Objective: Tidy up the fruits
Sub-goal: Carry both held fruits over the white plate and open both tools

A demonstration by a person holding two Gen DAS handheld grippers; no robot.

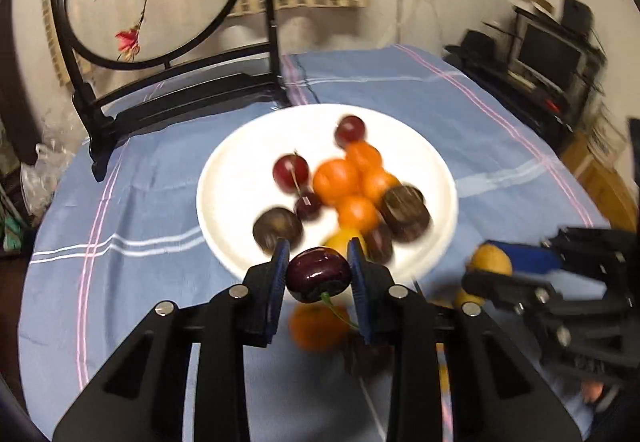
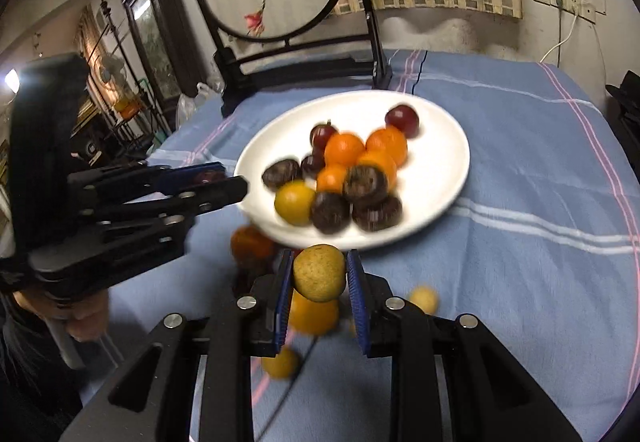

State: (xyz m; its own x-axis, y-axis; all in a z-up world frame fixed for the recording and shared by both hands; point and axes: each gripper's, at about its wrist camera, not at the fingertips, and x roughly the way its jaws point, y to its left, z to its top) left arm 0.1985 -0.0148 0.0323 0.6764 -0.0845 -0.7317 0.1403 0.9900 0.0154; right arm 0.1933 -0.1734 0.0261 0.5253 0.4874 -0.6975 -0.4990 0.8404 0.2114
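The left tongs [image 1: 319, 274] pinch a dark cherry [image 1: 319, 275] between their blue pads, just above the near rim of the white plate [image 1: 224, 178]. The right tongs [image 2: 319, 274] grip a yellow-green kumquat [image 2: 319, 273] just short of that plate [image 2: 440, 170], which holds oranges, cherries and dark fruits. Loose fruits lie on the blue-clothed worktop [image 2: 500, 282] beneath both tongs.

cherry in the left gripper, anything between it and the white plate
Nothing visible blocks it. The cherry, clamped in the left gripper, hangs at the white plate's near rim. Fruit already crowds the plate's middle and right; its left side is bare.
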